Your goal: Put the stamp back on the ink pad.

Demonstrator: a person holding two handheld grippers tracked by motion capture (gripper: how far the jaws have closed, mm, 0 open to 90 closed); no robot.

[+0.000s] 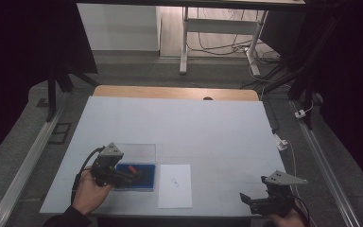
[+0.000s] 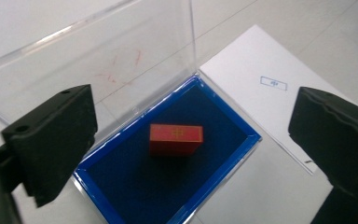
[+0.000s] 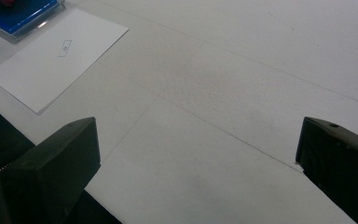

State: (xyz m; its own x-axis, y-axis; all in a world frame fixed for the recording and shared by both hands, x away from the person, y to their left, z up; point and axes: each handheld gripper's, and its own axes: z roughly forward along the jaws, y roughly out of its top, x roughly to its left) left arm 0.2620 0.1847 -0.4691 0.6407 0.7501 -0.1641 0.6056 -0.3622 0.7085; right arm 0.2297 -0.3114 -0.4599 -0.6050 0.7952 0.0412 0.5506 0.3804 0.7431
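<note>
A small red block (image 2: pixel 175 139) lies in the middle of a blue-lined open case (image 2: pixel 121 186), whose clear lid (image 2: pixel 98 56) stands open behind it. In the high view the case (image 1: pixel 147 178) sits near the table's front left with the red block (image 1: pixel 133 169) inside. My left gripper (image 1: pixel 134 177) hovers just over the case, jaws wide open and empty on either side of the block (image 2: pixel 186 135). My right gripper (image 1: pixel 248 202) is open and empty at the front right edge of the table, apart from everything (image 3: pixel 196 163).
A white sheet of paper (image 1: pixel 175 185) with a small printed mark lies flat just right of the case, also in the left gripper view (image 2: pixel 270 88) and the right gripper view (image 3: pixel 60 53). The white table surface (image 1: pixel 194 127) stretches beyond; a wooden strip (image 1: pixel 170 92) runs along its far edge.
</note>
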